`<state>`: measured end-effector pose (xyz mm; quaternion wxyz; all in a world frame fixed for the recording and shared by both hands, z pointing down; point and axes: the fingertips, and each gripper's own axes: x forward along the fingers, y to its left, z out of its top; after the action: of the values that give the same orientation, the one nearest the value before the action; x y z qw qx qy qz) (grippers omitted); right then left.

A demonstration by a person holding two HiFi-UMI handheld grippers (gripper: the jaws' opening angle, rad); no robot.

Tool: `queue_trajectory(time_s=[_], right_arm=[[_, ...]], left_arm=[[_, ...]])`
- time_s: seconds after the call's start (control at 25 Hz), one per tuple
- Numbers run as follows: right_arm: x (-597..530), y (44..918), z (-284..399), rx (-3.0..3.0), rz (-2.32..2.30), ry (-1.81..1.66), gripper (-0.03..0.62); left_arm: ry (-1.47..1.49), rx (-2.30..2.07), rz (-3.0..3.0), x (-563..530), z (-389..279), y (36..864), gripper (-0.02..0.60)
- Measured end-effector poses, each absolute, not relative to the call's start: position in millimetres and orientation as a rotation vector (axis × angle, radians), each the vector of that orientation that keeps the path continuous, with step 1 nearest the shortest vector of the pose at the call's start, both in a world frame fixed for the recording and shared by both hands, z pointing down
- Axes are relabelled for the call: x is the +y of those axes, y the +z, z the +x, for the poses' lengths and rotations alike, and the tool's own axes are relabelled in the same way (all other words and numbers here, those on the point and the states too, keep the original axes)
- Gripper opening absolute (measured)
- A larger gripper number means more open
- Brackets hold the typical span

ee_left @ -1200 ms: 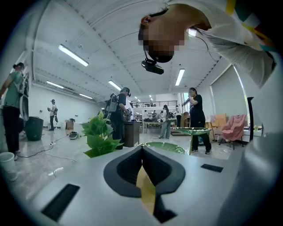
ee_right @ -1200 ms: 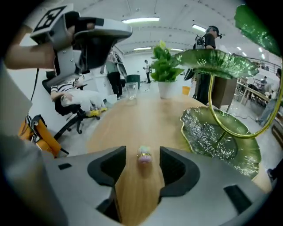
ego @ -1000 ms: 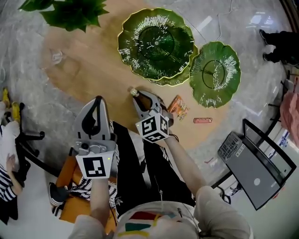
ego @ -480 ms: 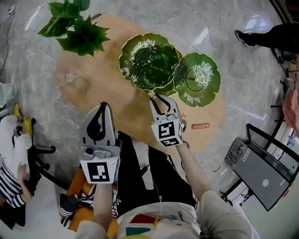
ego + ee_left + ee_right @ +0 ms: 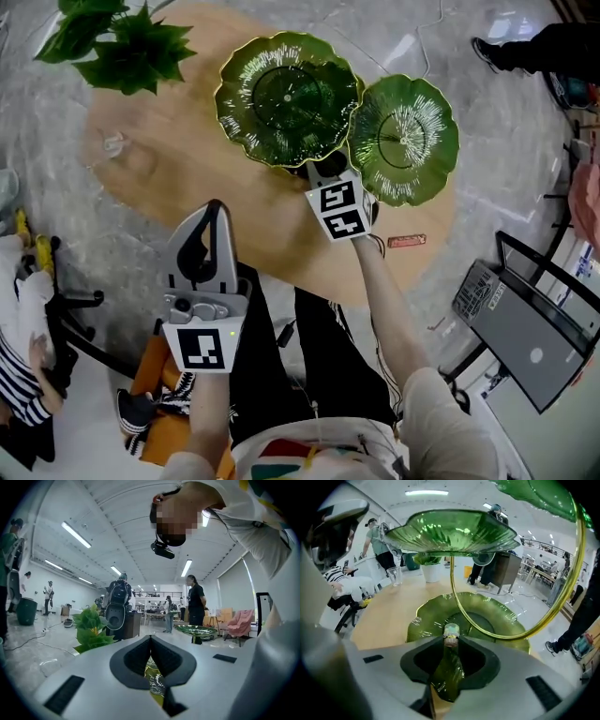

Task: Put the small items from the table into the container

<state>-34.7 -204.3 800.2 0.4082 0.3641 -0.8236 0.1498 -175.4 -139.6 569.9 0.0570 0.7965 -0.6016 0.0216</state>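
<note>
On wooden table (image 5: 178, 187), tiered green leaf dish (image 5: 497, 616). Clamped in right gripper (image 5: 451, 641) beside it, green-foil bottle sweet (image 5: 448, 667). Clenched in left gripper (image 5: 150, 640), another foil sweet (image 5: 157, 684).

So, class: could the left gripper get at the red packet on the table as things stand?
Probably not. The left gripper looks shut on a shiny wrapper, and the right arm crosses between it and the red packet.

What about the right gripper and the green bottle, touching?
Touching. The right gripper view shows the right gripper clamped on both sides of the green bottle.
</note>
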Motion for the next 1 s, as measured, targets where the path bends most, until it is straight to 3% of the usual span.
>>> queue_trajectory(time_s=[0.4, 0.88, 0.96, 1.0], right_arm=[[-202.5, 798.9, -37.5, -2.088, 0.910, 0.366, 0.137], [-149.3, 696.9, -26.0, -2.136, 0.919, 0.446, 0.131], [-141.0, 658.7, -29.0, -2.170, 0.945, 0.438, 0.015], [-140.4, 633.9, -32.7, -2.195, 0.968, 0.410, 0.014]], left_arm=[[0.043, -1.855, 2.401, -136.7, -182.5, 572.9, 0.008], [-0.025, -1.876, 2.424, -132.0, -174.7, 486.4, 0.008], [-0.044, -1.873, 2.461, -134.8, -173.2, 452.3, 0.008], [-0.055, -1.868, 2.492, -137.6, -172.5, 434.4, 0.008]])
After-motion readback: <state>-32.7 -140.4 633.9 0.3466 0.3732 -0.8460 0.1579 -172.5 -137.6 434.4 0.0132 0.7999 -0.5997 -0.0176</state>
